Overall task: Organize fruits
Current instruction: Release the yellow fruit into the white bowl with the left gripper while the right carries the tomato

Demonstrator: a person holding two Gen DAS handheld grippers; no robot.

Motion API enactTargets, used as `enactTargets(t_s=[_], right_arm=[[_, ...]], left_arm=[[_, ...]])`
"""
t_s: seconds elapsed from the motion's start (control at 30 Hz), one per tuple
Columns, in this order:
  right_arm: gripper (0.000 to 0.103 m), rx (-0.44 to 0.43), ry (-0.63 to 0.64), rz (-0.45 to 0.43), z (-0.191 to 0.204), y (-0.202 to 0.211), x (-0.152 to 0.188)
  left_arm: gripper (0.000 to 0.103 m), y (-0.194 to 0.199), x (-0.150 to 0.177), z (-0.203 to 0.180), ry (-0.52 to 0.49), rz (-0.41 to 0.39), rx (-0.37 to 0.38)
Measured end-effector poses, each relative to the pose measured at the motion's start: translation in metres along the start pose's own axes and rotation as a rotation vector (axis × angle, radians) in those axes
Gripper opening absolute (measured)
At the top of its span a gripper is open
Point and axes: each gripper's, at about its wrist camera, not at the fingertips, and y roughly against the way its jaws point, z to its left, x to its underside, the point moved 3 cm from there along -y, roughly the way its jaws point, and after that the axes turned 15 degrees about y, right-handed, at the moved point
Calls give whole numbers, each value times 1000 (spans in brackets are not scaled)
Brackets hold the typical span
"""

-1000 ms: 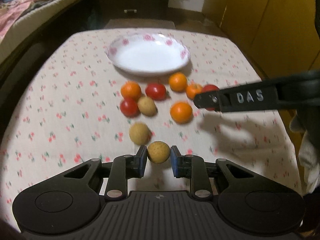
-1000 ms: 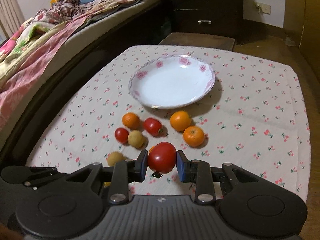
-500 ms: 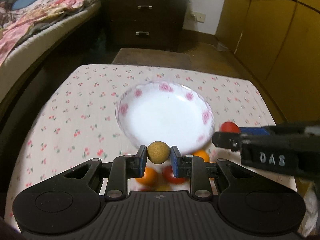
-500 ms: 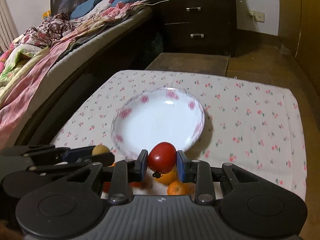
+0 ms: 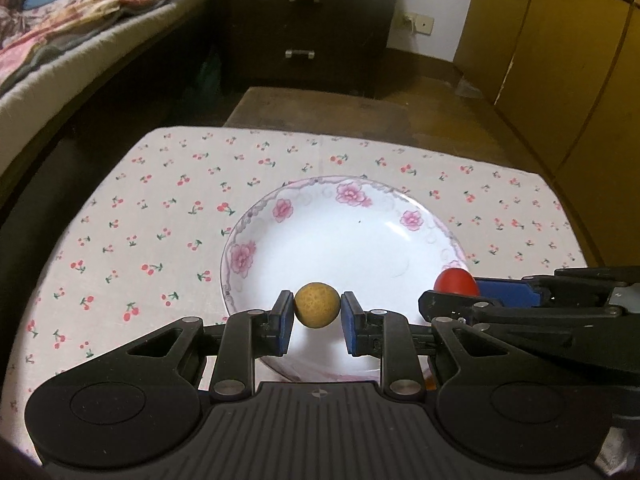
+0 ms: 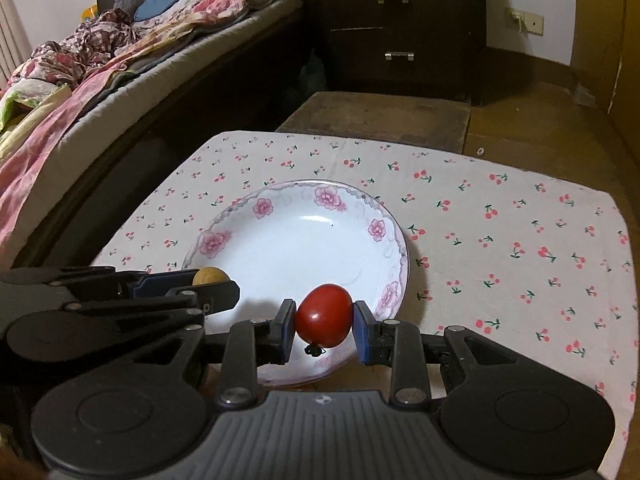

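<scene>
My left gripper (image 5: 317,312) is shut on a small tan round fruit (image 5: 317,305) and holds it above the near part of a white plate with pink flowers (image 5: 280,212). My right gripper (image 6: 323,322) is shut on a red tomato (image 6: 324,316) and holds it above the near right part of the same plate (image 6: 262,207). The right gripper shows in the left wrist view (image 5: 456,286) at the right with the tomato (image 5: 456,280). The left gripper shows in the right wrist view (image 6: 212,280) at the left with the tan fruit (image 6: 210,275). The other fruits are hidden below the grippers.
The table has a cherry-print cloth (image 5: 160,208). A bed (image 6: 100,64) runs along the left. A dark drawer chest (image 5: 308,20) and a low wooden block (image 6: 380,116) stand beyond the far edge. Yellow cupboards (image 5: 560,60) are at the right.
Both grippers have lifted their fruits from the table and carried them forward over the plate. The loose fruits have dropped out of view beneath the grippers.
</scene>
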Motion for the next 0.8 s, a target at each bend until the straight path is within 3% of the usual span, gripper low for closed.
enactTargets(t_s=[0.5, 0.8], right_arm=[[32, -31, -31, 26, -5, -17, 0], [32, -22, -37, -3, -6, -10, -4]], left_arm=[[32, -14, -2, 4, 23, 30, -16], [37, -9, -2, 4, 25, 14, -8]])
